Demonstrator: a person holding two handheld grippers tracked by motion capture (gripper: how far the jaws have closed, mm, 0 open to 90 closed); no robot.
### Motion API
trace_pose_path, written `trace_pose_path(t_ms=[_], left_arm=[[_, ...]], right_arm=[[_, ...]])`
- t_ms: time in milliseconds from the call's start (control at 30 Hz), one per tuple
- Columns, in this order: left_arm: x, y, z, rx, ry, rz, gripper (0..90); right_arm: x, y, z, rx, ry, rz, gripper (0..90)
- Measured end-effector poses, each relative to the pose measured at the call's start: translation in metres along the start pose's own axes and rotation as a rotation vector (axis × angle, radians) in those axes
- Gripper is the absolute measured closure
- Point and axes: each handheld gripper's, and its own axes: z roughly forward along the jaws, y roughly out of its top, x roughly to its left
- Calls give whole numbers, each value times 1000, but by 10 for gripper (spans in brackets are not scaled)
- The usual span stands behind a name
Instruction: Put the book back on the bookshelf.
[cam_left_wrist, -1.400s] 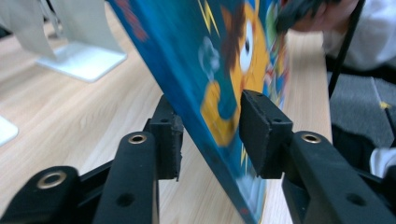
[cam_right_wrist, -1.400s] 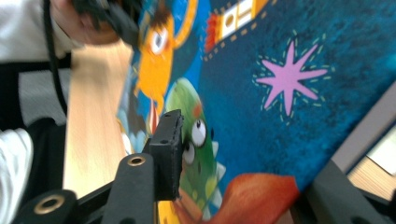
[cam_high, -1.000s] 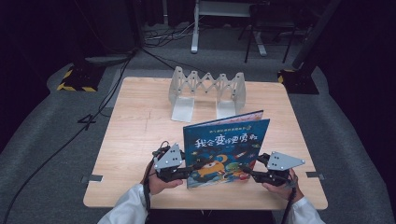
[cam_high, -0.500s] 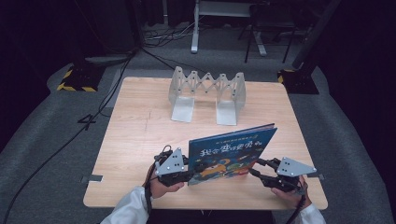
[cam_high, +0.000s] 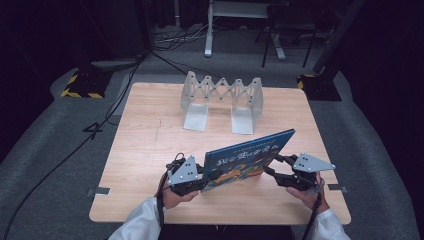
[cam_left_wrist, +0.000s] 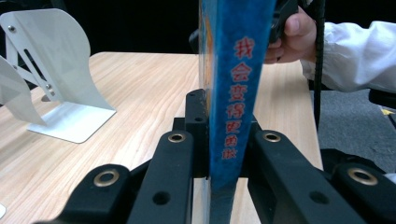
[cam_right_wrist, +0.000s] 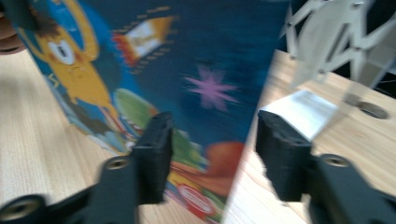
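A blue picture book (cam_high: 245, 157) stands tilted on its lower edge near the front of the wooden table (cam_high: 150, 150). My left gripper (cam_high: 207, 176) is shut on its lower left corner. In the left gripper view the jaws (cam_left_wrist: 224, 135) have just closed further and clamp the spine (cam_left_wrist: 233, 93) with red characters. My right gripper (cam_high: 274, 166) sits at the book's right edge, open. In the right gripper view its jaws (cam_right_wrist: 210, 140) have just been opening; the cover's (cam_right_wrist: 187, 60) edge lies between them, untouched.
A white folding metal bookstand (cam_high: 222, 95) stands at the back middle of the table, also seen in the left gripper view (cam_left_wrist: 51, 70) and blurred in the right gripper view (cam_right_wrist: 327, 32). Cables and stand bases lie on the grey floor beyond.
The book has swung from facing me to a tilted, more edge-on pose. The right gripper has shifted right and its jaws have spread off the book's edge. The left gripper stayed put.
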Motion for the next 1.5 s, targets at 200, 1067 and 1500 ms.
trace_pose_path(t_ms=[200, 1067, 1500], left_arm=[[3, 0, 4, -41, 26, -24, 812], [13, 15, 17, -131, 41, -36, 806], [11, 18, 17, -143, 45, -31, 824]], right_arm=[[1, 2, 9, 18, -50, 11, 482], [-10, 3, 16, 17, -49, 61, 499], [-6, 3, 18, 21, -49, 59, 562]])
